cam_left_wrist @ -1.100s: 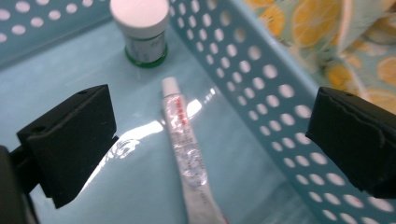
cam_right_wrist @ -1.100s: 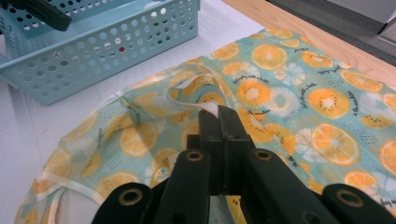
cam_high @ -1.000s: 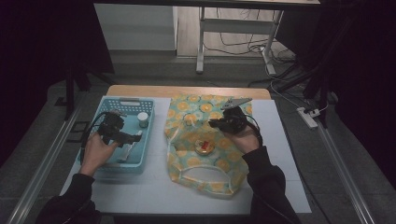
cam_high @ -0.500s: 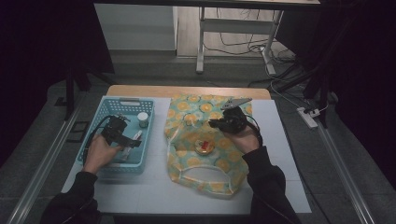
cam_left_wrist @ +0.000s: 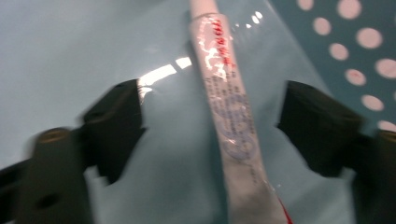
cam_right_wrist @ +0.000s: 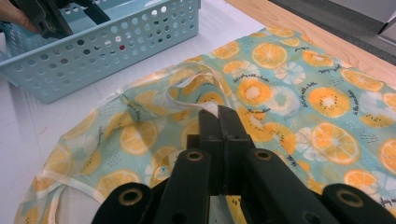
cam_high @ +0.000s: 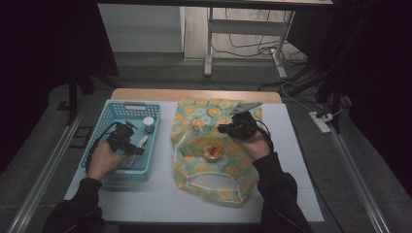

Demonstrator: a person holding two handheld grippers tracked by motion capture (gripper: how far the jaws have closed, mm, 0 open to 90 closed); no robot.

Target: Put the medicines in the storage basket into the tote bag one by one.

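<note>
Left side: blue basket (cam_high: 112, 171) sits at the table's left, with a small white-capped jar (cam_high: 148, 124) in its far right corner. Left gripper (cam_high: 132, 148) is down inside the basket; its jaws have just been closing and now straddle a white tube (cam_left_wrist: 231, 126) with red print lying on the basket floor. The tube runs lengthwise between the jaws, clear gaps both sides, pads not on it yet.

Middle: orange-print bag (cam_high: 214, 187) lies flat on the white mat, a small round red-and-gold item (cam_high: 212, 152) resting on it.

Right: right gripper (cam_high: 224, 129) has its fingers pressed together, pinching a fold of the bag's fabric near the opening (cam_right_wrist: 212, 112), and holds it lifted a little.

Risks:
- the tube is round and glossy, so it could squirt out sideways or roll if the pads land off-centre
- it sits closer to the right-hand jaw in the left gripper view, so that pad touches first and may shove it
- a flat tube on the floor means a low grab; jaw tips may scrape the basket
- the thin fabric pinch may slip and the bag mouth collapse
</note>
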